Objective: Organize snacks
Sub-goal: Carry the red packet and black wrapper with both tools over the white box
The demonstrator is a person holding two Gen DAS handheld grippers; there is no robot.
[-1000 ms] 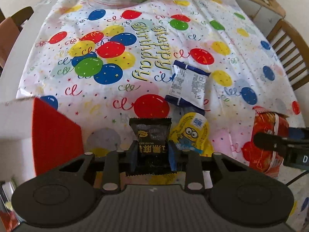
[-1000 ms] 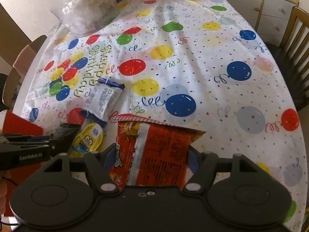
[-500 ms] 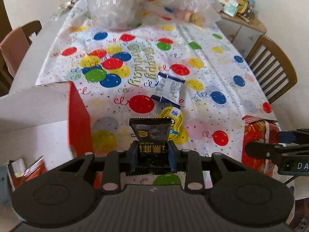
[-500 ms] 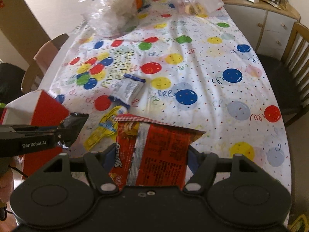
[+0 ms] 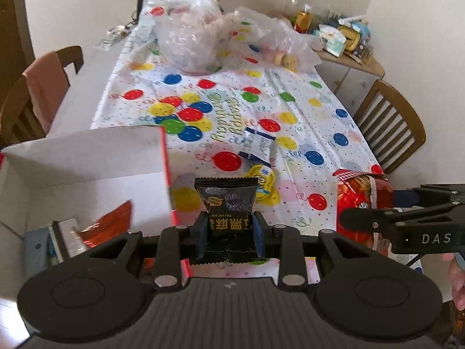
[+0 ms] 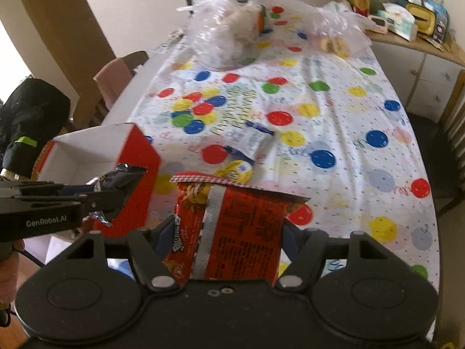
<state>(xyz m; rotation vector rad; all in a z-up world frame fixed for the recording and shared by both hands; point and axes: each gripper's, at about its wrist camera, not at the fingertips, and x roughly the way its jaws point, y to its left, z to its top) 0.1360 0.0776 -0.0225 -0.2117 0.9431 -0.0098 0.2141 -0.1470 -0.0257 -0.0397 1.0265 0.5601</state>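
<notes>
Left wrist view, black snack packet clamped upright between left gripper pads

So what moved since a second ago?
Both grippers lifted up and back from the table, each keeping its snack: the left gripper the black packet, the right gripper the red bag. The blue-white packet and yellow snack stayed on the tablecloth.
</notes>
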